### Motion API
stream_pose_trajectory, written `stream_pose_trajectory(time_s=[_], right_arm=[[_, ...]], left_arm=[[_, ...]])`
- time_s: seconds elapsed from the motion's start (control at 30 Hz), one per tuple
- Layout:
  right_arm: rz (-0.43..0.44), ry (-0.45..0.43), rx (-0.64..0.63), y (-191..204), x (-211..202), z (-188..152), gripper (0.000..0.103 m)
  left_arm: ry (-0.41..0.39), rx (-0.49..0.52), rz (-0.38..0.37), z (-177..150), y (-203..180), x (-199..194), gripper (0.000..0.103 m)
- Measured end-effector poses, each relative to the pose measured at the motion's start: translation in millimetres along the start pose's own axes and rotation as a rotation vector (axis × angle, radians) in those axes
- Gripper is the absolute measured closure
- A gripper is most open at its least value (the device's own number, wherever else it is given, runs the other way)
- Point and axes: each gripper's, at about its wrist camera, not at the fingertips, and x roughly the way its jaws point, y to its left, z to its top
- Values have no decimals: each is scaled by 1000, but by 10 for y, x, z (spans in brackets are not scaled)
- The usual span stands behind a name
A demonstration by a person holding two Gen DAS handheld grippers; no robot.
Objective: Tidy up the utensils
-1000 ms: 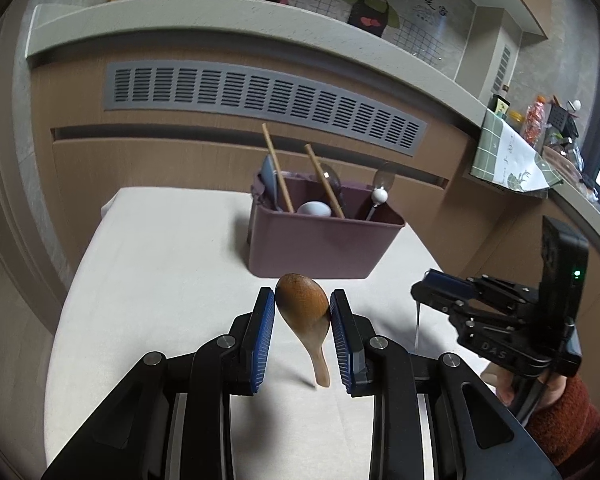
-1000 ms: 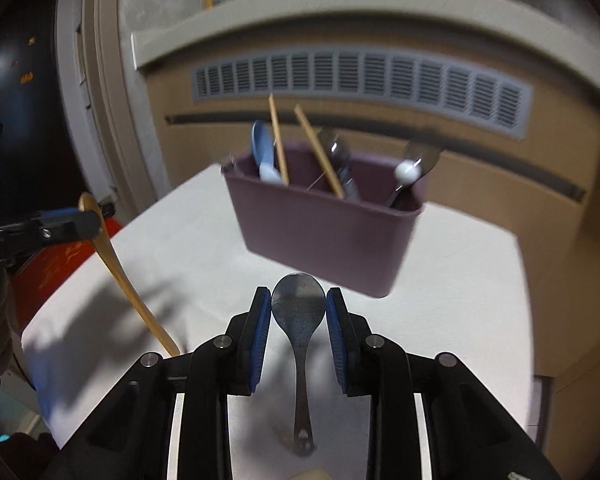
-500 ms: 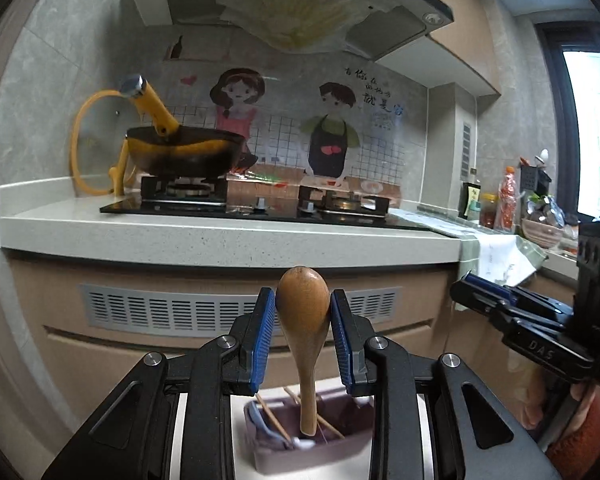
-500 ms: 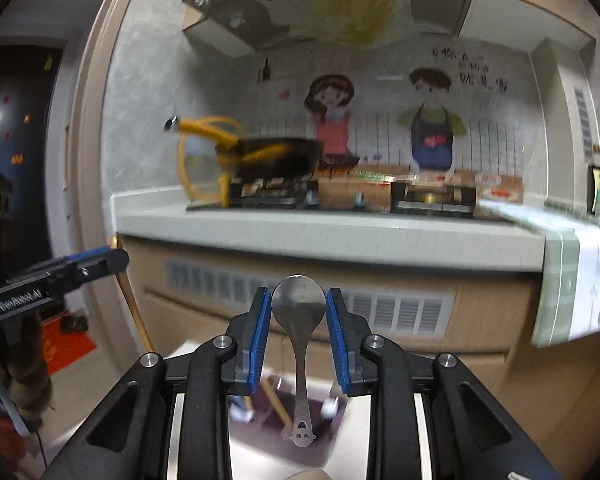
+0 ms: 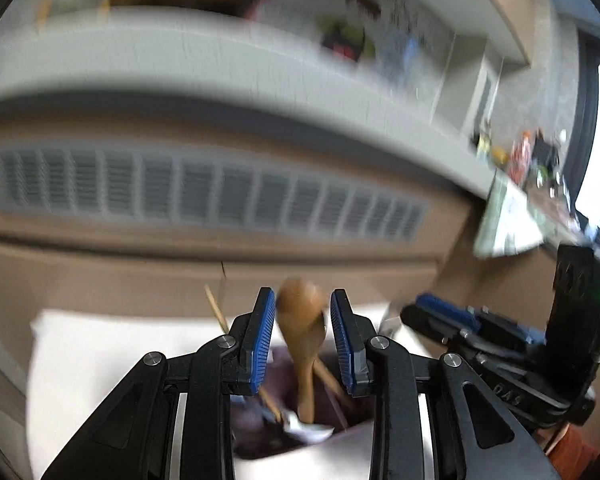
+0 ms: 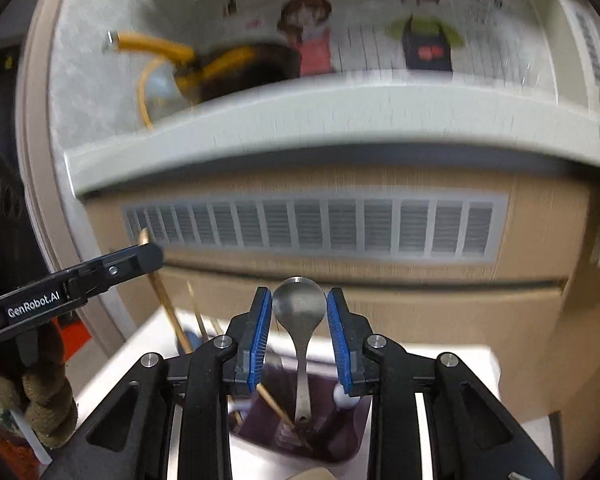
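Note:
My left gripper (image 5: 303, 336) is shut on a wooden spoon (image 5: 302, 330), bowl end up, with the handle hanging down into the purple utensil caddy (image 5: 260, 436). My right gripper (image 6: 299, 334) is shut on a metal spoon (image 6: 300, 312), bowl end up, with its handle reaching down into the same caddy (image 6: 332, 446). The caddy holds chopsticks (image 6: 276, 404), a white spoon and other utensils. The right gripper also shows at the right of the left wrist view (image 5: 496, 344), and the left gripper at the left of the right wrist view (image 6: 80, 280). Both views are blurred.
The caddy stands on a white table (image 5: 112, 356). Behind it is a brown cabinet front with a grey vent grille (image 6: 312, 224) under a grey counter (image 6: 340, 120). A pan with a yellow handle (image 6: 220, 68) sits on the stove.
Both grippers have tipped down from facing the stove wall and moved over the caddy. Each spoon's handle now hangs inside the caddy.

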Motion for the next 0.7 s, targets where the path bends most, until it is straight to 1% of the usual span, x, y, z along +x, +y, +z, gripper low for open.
stream_pose_trajectory(time_s=[0.03, 0.1, 0.17, 0.23, 0.3, 0.37, 0.47, 0.57, 0.6, 0.63, 0.7], right_arm=[[3, 21, 10, -15, 32, -54, 76], [-1, 51, 22, -29, 34, -159, 75], [-28, 53, 19, -34, -67, -251, 73], [-51, 62, 19, -24, -216, -345, 71], [-50, 82, 39, -17, -387, -483, 71], [-27, 104, 55, 23, -587, -648, 70], [-9, 116, 35, 166, -898, -856, 69], [-50, 88, -8, 362, -1233, -1047, 69], [-61, 76, -9, 421, -1359, -1121, 69], [-61, 69, -6, 453, -1440, -1158, 69], [-66, 59, 7, 529, -1604, -1268, 69]], left_arm=[[34, 1, 5, -56, 24, 76, 72], [52, -6, 31, -153, 43, 85, 69], [28, -30, 66, -259, 37, -54, 65], [-14, -51, 116, -424, -13, -315, 64], [-58, -46, 176, -618, -122, -607, 62], [-90, -18, 245, -853, -273, -906, 61], [-96, 34, 374, -1191, -527, -1265, 61], [-89, 49, 472, -1443, -721, -1509, 61], [-85, 39, 483, -1523, -776, -1590, 61], [-84, 27, 477, -1575, -800, -1658, 61], [-79, 1, 444, -1656, -868, -1770, 61]])
